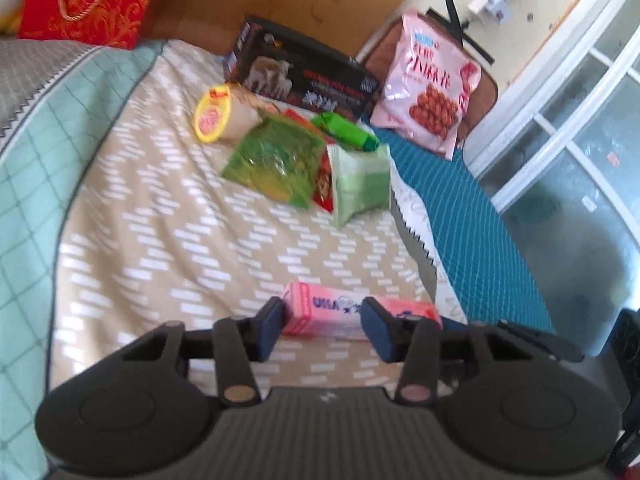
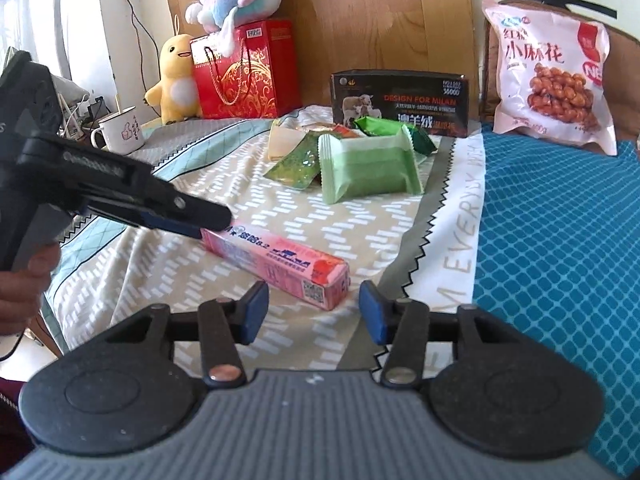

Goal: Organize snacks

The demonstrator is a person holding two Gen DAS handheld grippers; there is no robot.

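While lying flat on bedspread (image 2: 280, 208), long pink carton (image 2: 280, 258); left gripper (image 1: 320, 322) clamps it, right gripper (image 2: 314, 310) released.

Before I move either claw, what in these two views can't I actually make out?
- Left claw: whether its pads press the pink carton; left wrist view is blurred, and the right wrist view shows it side-on.
- Small packets behind the pale green pack: mostly covered by it in both views.
- Print on the black box: blurred in the left wrist view.
- Pink snack bag: its right edge is cut off in the right wrist view.
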